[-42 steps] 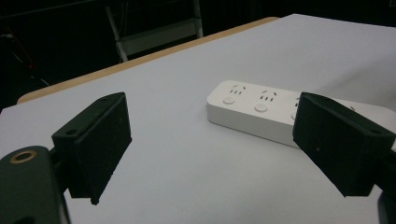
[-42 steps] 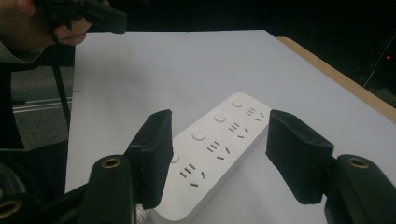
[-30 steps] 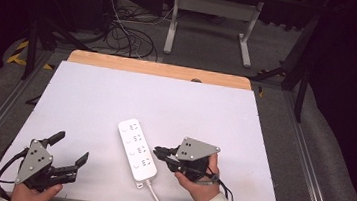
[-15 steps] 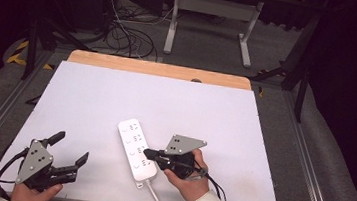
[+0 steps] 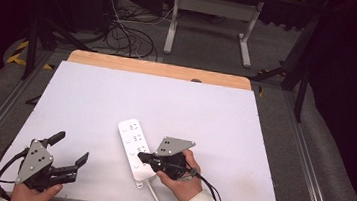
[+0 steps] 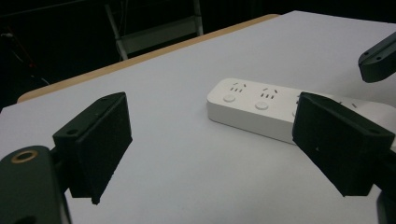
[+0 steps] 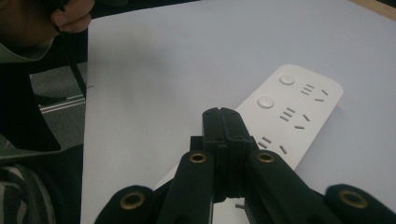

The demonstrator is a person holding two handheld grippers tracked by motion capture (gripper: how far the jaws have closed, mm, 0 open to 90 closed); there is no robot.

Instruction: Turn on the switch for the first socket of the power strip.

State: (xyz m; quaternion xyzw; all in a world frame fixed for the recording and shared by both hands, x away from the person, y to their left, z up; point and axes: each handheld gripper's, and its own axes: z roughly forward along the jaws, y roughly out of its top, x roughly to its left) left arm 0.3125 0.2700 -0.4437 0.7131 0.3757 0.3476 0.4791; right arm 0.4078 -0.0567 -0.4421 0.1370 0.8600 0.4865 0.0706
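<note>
Right gripper point(image 5: 141, 156): moved leftward and down since 1 second ago, jaws pressed together, tip now over the power strip point(image 5: 134, 143) near its switches. Strip lies on the counter point(image 5: 215, 114), near the front edge. Left gripper point(image 5: 68, 150): jaws wide, idle. Likely pressing a button next.

— Where's the right gripper point(image 5: 141, 156)?
— Jaws pressed together, tip over the power strip point(image 5: 134, 146).
— And the left gripper point(image 5: 71, 150)?
— Jaws spread wide, well left of the strip.
</note>
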